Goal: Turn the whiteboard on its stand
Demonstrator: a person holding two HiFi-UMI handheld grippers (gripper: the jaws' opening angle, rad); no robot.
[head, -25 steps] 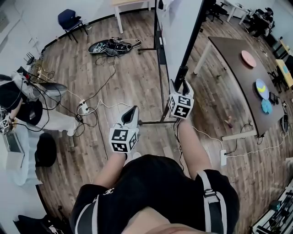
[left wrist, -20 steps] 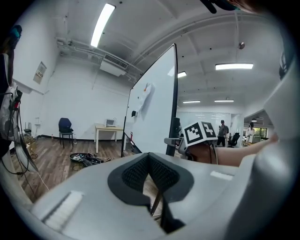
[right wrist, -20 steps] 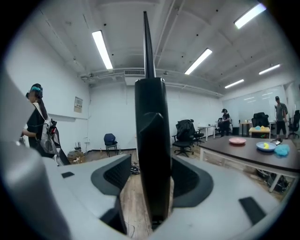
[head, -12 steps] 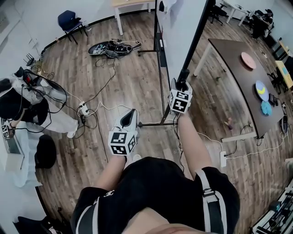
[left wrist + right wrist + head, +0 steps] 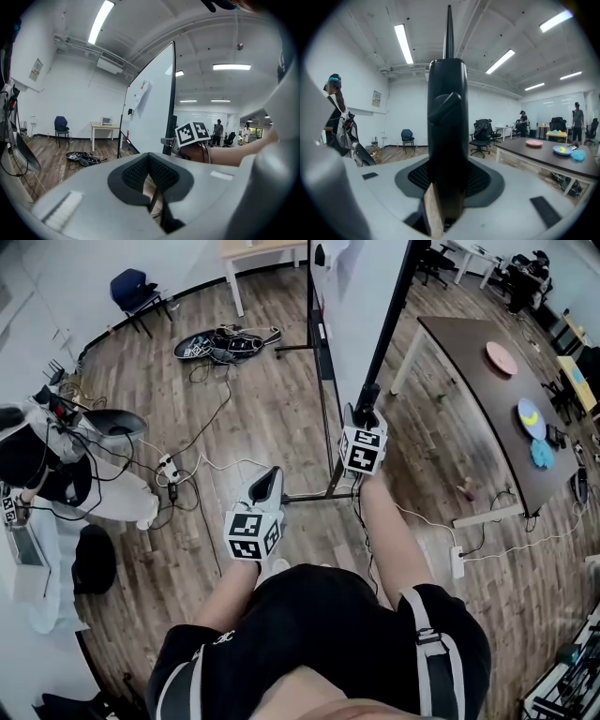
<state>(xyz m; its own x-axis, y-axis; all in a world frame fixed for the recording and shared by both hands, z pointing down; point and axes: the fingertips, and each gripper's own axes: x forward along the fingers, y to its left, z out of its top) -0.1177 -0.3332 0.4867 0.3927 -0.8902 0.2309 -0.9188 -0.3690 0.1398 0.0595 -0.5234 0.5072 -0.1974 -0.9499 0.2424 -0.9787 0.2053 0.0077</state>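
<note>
1. Writing: nothing legible anywhere. Each hand-held gripper carries one cube of black-and-white square markers, two cubes in all. A wall notice [image 5: 35,69] in the left gripper view is too small to read.
2. The whiteboard [image 5: 361,296] stands upright on its stand [image 5: 314,493] on the wood floor [image 5: 262,409]. It is straight ahead of the person and nearly edge-on, with the dark worktop [image 5: 469,381] to its right.
3. The right hand-held gripper [image 5: 367,414] is clamped low on the whiteboard's black side post [image 5: 386,334]. Its jaws have just been closing with the post between them, and the right gripper view shows the pads against both sides of the post.
4. The left hand-held gripper [image 5: 272,474] has its jaws together with nothing between them. It hangs over the floor near the stand's foot bar, apart from it.
5. Counts:
   - three round coloured pieces on the worktop: one pink plate [image 5: 501,358], one blue-and-yellow plate [image 5: 531,418] and one blue piece [image 5: 546,454]
   - one blue chair [image 5: 136,287]
   - one cable heap [image 5: 220,341]
   - one power strip [image 5: 169,465]
6. View differences:
   - only the head view shows the crouching person [image 5: 56,465] at left
   - only the left gripper view shows the white face of the board — and the other gripper's cube beside it
   - the right gripper view alone shows black office chairs [image 5: 483,133], and it also shows two standing people far off
</note>
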